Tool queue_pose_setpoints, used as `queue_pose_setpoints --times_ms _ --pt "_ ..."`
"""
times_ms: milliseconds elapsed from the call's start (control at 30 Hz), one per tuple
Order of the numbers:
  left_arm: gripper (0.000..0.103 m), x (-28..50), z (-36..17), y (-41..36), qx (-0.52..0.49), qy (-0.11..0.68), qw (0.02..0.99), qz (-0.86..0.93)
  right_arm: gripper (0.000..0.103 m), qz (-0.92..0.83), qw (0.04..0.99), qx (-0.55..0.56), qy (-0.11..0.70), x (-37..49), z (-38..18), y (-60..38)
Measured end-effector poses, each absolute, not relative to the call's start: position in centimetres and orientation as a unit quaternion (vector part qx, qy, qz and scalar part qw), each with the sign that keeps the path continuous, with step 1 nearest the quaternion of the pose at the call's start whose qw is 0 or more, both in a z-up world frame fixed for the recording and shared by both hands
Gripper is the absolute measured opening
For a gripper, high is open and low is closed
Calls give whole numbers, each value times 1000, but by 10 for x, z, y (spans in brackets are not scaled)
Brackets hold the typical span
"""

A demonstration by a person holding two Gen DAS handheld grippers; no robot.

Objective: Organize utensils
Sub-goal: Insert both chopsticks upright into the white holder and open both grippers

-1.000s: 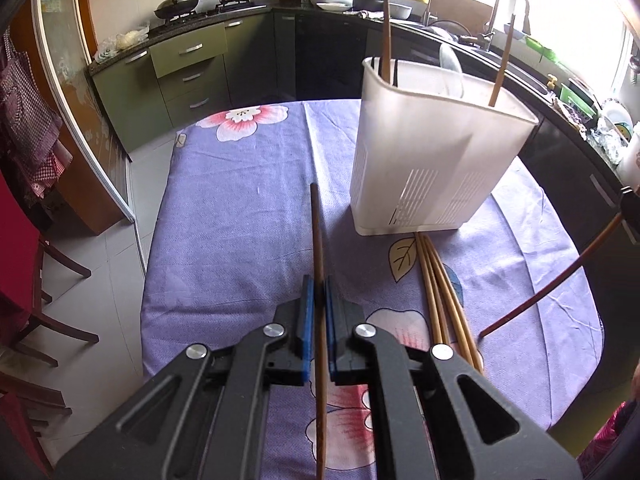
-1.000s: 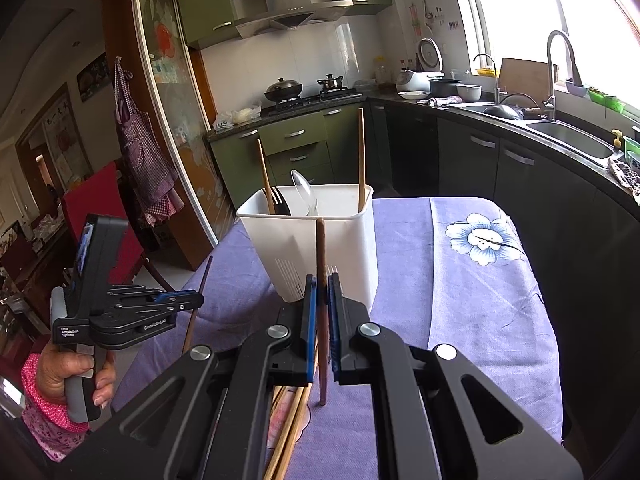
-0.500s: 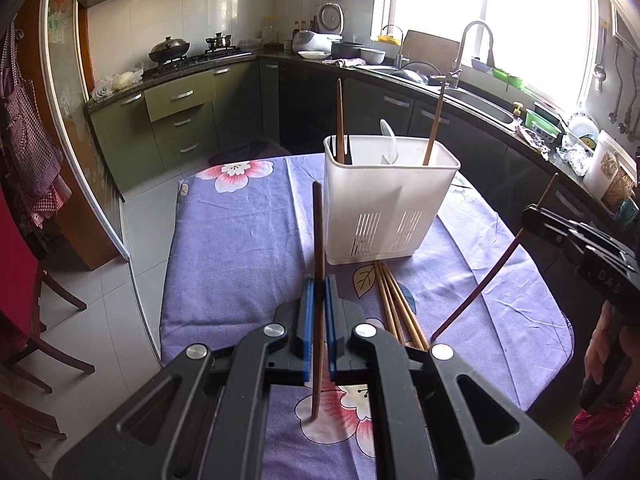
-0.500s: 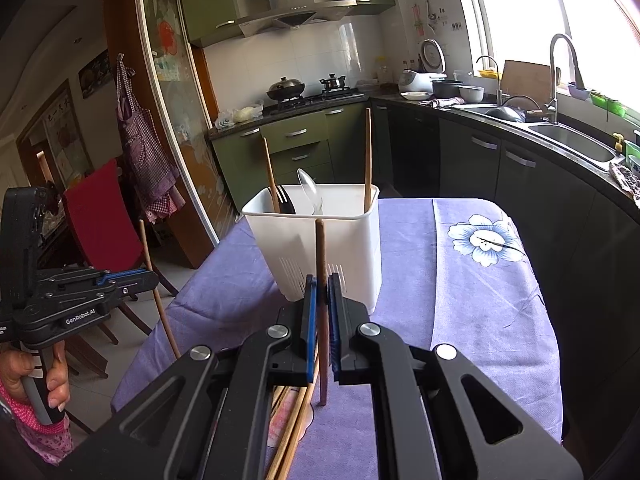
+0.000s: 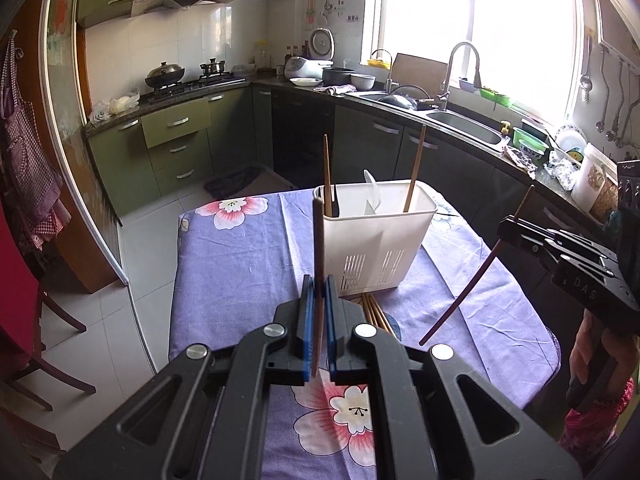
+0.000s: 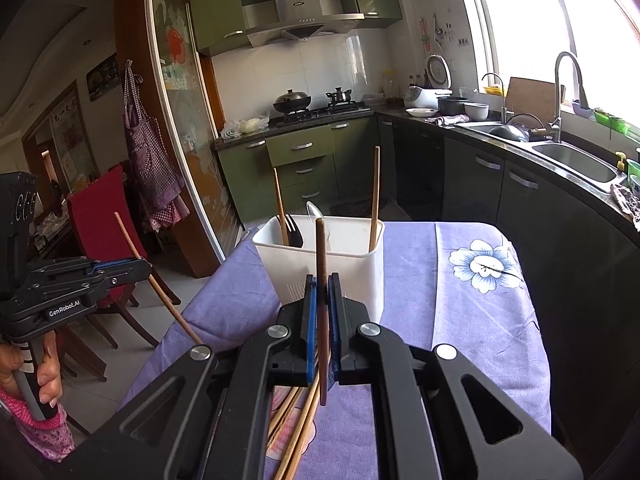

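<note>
A white utensil holder point(image 5: 374, 244) point(image 6: 320, 268) stands on the purple flowered tablecloth, holding two upright chopsticks, a black fork and a spoon. My left gripper point(image 5: 319, 284) is shut on a brown chopstick point(image 5: 319, 240), held upright above the table in front of the holder. My right gripper point(image 6: 322, 284) is shut on another brown chopstick point(image 6: 321, 264), also upright and above the table. Several loose chopsticks point(image 5: 376, 314) point(image 6: 296, 420) lie on the cloth beside the holder. Each gripper shows in the other's view, the right one point(image 5: 516, 228) at the table's right, the left one point(image 6: 136, 266) off its left edge.
The table point(image 5: 240, 264) ends close on all sides. Red chairs point(image 6: 100, 220) stand off the left edge. Kitchen counters with a sink point(image 5: 464, 124) and stove point(image 5: 192, 80) run behind and to the right.
Both grippers have risen and pulled back from the holder with their chopsticks, which now stand higher above the table. The holder has not moved.
</note>
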State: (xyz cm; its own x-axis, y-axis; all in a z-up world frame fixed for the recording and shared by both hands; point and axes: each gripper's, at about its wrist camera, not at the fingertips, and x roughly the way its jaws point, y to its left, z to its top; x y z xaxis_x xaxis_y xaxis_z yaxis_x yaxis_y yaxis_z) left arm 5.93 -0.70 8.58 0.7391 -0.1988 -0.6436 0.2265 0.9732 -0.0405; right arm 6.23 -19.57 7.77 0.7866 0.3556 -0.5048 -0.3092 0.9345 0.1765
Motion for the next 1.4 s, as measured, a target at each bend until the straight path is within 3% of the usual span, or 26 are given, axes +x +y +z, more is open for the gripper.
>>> queue_pose_setpoints --times_ms 900,1067,1400 --pt "5 96 201 -41 35 286 940 -180 6 177 967 27 183 119 235 -189" --pt "5 103 212 -46 37 275 944 -180 6 158 967 29 196 155 227 -190" --pt "5 130 221 -52 29 264 948 -173 7 143 955 36 258 211 148 -189"
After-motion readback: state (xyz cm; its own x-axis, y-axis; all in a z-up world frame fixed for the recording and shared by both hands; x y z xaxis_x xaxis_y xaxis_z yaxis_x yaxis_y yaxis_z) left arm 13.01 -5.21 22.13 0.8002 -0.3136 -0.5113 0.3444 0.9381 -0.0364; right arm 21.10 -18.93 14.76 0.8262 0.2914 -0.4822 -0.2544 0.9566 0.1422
